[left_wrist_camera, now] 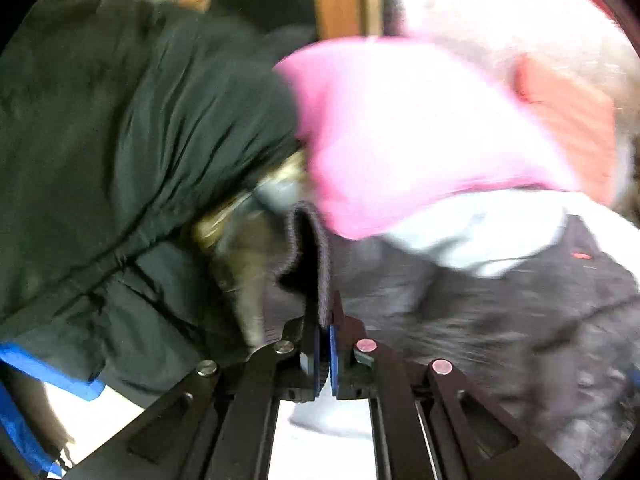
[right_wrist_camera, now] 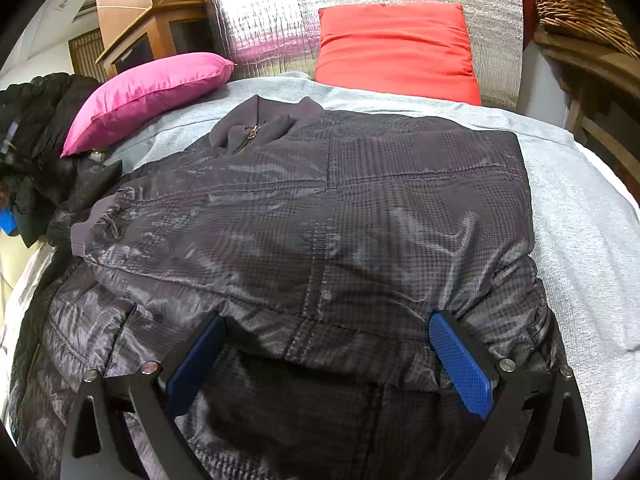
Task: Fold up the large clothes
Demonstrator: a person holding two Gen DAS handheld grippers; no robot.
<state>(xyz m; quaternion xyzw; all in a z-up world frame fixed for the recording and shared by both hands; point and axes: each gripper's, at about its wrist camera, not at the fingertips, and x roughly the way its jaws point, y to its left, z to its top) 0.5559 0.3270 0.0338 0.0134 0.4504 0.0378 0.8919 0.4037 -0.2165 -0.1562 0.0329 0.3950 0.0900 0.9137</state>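
Observation:
A dark grey checked padded jacket (right_wrist_camera: pixel 320 216) lies on the grey bed sheet (right_wrist_camera: pixel 580 220), collar and zip toward the pillows, one sleeve folded across its front. My right gripper (right_wrist_camera: pixel 326 328) is open, its blue pads (right_wrist_camera: pixel 460 364) resting on the jacket's lower part, a puffed fold between them. My left gripper (left_wrist_camera: pixel 325 328) is shut on a ribbed grey cuff (left_wrist_camera: pixel 316 256) of the jacket (left_wrist_camera: pixel 480 320), held up; that view is blurred by motion.
A pink pillow (right_wrist_camera: pixel 148 92) and a red pillow (right_wrist_camera: pixel 396 48) lie at the head of the bed against a silver foil wall. A black puffy coat (left_wrist_camera: pixel 120 140) is heaped at the left (right_wrist_camera: pixel 36 132). A wooden cabinet (right_wrist_camera: pixel 160 20) and wicker basket (right_wrist_camera: pixel 576 4) stand behind.

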